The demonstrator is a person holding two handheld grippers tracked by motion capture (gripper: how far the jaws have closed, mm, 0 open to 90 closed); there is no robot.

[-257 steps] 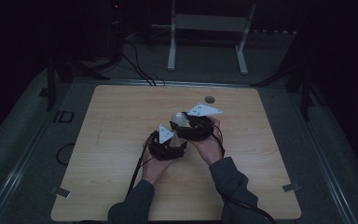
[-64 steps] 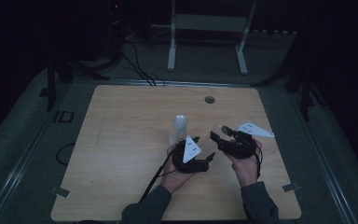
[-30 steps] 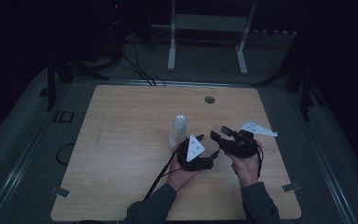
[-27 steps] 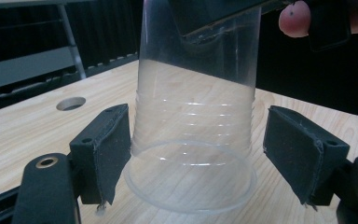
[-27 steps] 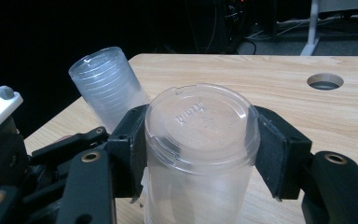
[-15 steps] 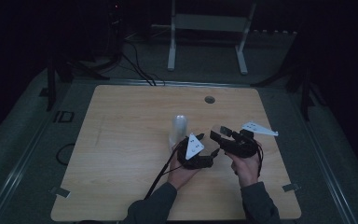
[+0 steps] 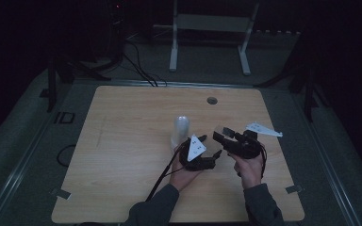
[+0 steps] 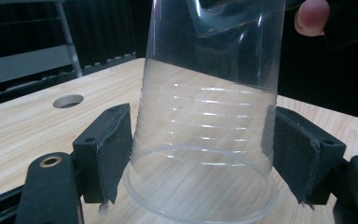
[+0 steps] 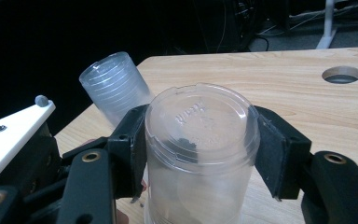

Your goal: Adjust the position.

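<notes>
Jaws grip clear cups (image 8: pixel 205 154), stack (image 9: pixel 114 86) behind.

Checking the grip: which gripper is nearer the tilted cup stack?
Left. The left gripper, jaws just closing, grips the cup stack near its rim; the right gripper is off to its right, holding a single cup.
</notes>
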